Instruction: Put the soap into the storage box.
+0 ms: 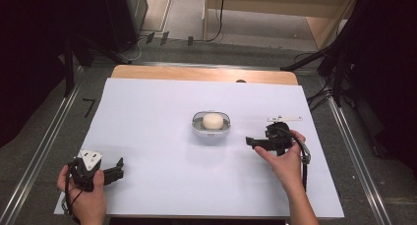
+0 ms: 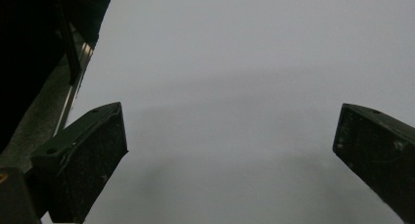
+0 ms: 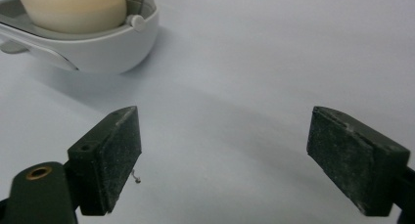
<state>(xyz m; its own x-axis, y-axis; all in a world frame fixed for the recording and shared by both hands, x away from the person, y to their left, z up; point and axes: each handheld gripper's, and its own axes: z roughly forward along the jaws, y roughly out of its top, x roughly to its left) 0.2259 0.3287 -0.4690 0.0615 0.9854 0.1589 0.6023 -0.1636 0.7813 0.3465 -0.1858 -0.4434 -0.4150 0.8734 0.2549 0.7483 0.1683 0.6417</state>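
White-covered table (image 1: 162,136), wooden far edge, 1 grey oval holder (image 1: 211,130) resting near its middle

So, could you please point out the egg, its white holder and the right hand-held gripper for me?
egg (image 1: 212,120), high view, on its rounded top.
white holder (image 3: 110,45), right gripper view, on its outer wall.
right hand-held gripper (image 3: 222,153), right gripper view, midway between its open jaws.

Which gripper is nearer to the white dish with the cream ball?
Right. The right gripper is just beside the white dish; the left gripper is far off at the near-left corner.
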